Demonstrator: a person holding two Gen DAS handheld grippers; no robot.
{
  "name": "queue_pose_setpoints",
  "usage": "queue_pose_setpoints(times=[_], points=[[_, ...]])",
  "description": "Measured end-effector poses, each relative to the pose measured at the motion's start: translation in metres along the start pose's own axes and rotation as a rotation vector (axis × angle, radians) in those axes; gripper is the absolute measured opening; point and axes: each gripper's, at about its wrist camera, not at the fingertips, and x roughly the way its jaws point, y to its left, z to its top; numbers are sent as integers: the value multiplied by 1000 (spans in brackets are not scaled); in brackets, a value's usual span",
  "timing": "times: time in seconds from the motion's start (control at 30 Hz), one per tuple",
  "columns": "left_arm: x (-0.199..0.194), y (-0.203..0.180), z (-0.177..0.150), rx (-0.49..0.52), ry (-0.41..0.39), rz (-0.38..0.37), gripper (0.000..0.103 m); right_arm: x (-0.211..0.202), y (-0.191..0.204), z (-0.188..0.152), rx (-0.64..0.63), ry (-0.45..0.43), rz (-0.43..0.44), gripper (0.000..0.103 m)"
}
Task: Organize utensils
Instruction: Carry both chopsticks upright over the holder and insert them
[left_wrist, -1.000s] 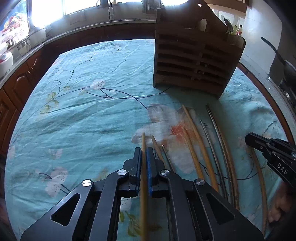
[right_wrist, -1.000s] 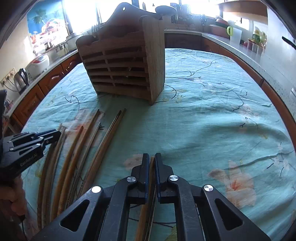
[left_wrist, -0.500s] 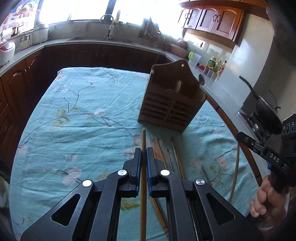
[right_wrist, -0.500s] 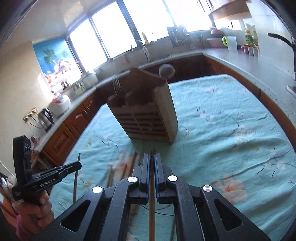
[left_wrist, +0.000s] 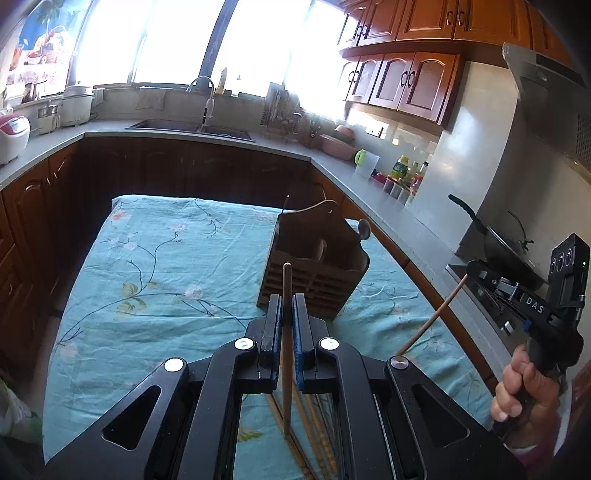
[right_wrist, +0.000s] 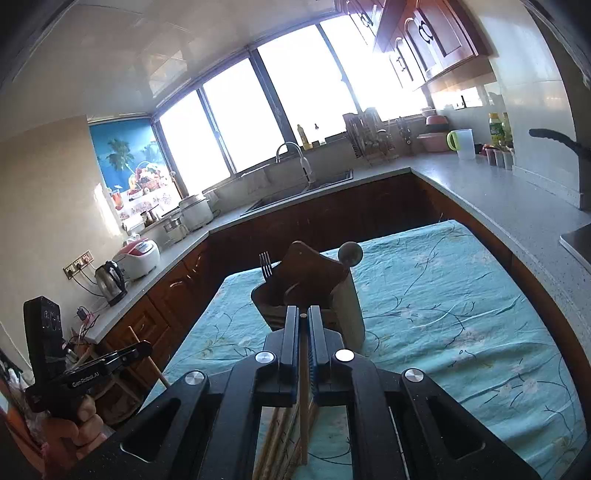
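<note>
With one chopstick (left_wrist: 286, 332) pinched in my left gripper (left_wrist: 287, 310) and another chopstick (right_wrist: 303, 384) clamped in my right gripper (right_wrist: 303, 325), both hang above the table (left_wrist: 147, 258). Ahead, the wooden holder (left_wrist: 314, 273) already has a fork (right_wrist: 265, 266) and spoon (right_wrist: 351, 254); more chopsticks (left_wrist: 317, 435) lie below, unsorted.

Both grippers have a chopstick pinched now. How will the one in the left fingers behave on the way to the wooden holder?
The chopstick looks thin, straight and stiff, so it probably won't droop. The left gripper holds it along its length with a short tip sticking out, so it may pivot or slip if bumped. Being round and smooth-looking, it would likely roll if dropped on the tablecloth short of the wooden holder.
</note>
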Motion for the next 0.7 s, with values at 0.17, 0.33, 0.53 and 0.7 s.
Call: queue_pose_setpoints(times=[0.17, 0.33, 0.53, 0.7], points=[[-1, -3, 11, 5, -29, -4, 5, 0, -2, 10, 3, -26, -2, 4], [0, -6, 23, 13, -56, -6, 5, 0, 2, 19, -7, -53, -5, 4], [3, -9, 45, 5, -96, -19, 5, 2, 4, 35, -24, -83, -5, 4], [8, -13, 70, 5, -145, -25, 5, 6, 6, 60, -32, -127, -11, 4]])
